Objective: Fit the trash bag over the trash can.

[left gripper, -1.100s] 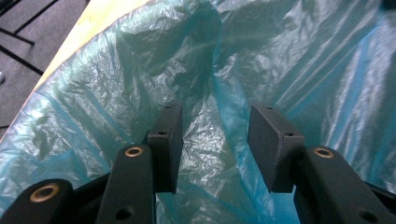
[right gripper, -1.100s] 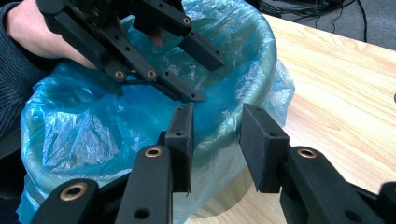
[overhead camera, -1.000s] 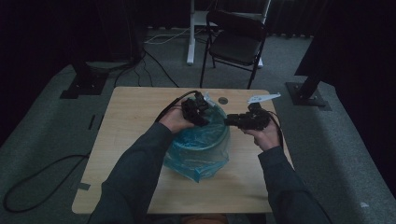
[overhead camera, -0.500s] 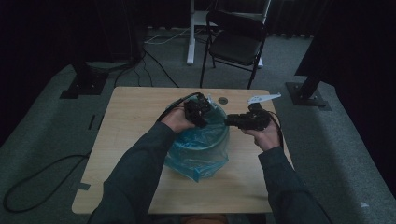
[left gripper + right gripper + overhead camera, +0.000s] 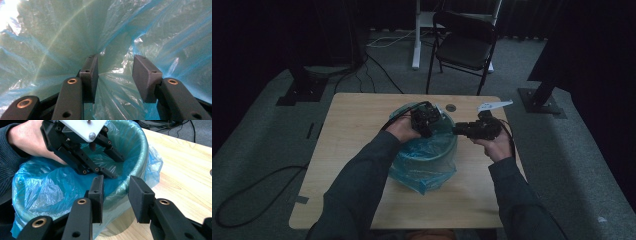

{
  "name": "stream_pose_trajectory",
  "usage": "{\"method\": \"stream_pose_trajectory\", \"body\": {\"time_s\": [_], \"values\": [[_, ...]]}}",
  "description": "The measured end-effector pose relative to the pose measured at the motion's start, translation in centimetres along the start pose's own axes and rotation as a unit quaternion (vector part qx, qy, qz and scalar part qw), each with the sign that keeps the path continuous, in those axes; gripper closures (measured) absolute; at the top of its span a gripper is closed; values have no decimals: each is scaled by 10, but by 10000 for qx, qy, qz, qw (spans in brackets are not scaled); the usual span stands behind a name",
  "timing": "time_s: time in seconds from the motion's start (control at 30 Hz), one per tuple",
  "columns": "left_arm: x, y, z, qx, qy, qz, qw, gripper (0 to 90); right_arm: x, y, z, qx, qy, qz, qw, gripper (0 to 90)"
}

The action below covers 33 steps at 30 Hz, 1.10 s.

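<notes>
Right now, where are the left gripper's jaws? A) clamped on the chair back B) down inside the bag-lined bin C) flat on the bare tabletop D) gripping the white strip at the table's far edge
B: the right gripper view shows the left gripper reaching down past the rim into the bin, with the blue bag all around its open jaws in its own view.
</notes>
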<state>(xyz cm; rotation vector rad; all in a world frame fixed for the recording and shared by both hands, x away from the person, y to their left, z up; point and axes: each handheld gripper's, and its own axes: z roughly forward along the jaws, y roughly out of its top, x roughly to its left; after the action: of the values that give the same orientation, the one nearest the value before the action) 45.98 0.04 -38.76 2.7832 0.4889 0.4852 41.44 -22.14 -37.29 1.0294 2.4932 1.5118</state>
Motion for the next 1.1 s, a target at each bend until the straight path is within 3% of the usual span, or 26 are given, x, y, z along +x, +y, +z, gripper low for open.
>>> {"method": "stream_pose_trajectory", "body": {"time_s": [0.13, 0.37, 0.5, 0.67, 0.93, 0.97, 1.0, 1.03, 1.07, 1.1], "values": [[-1, 1, 3, 149, 38, 74, 9999, 559, 0, 0, 0, -1, 0, -2, 10000, 650], [0, 1, 2, 98, 37, 62, 9999, 556, 0, 0, 0, 1, 7, -8, 10000, 649], [1, 0, -5, -161, 52, -21, 9999, 553, 0, 0, 0, 16, 8, -24, 10000, 643], [4, -4, -20, -648, 96, -189, 9977, 550, 1, 1, -2, -53, -32, -31, 10000, 626], [5, -15, -39, -1143, 283, -348, 9924, 551, 0, 2, -12, -270, -119, -62, 9995, 614], [5, -18, -43, -1284, 377, -368, 9903, 551, 0, 2, -14, -321, -122, -66, 9994, 610], [5, -24, -50, -1514, 433, -433, 9866, 552, -1, 1, -18, -398, -153, -55, 9991, 606], [5, -24, -50, -1514, 433, -433, 9866, 553, -1, 1, -18, -398, -153, -55, 9991, 606], [6, -30, -57, -1638, 535, -477, 9839, 552, -2, 0, -20, -423, -178, -38, 9989, 599], [6, -30, -57, -1638, 535, -477, 9839, 553, -2, 0, -20, -423, -178, -38, 9989, 599]]}}
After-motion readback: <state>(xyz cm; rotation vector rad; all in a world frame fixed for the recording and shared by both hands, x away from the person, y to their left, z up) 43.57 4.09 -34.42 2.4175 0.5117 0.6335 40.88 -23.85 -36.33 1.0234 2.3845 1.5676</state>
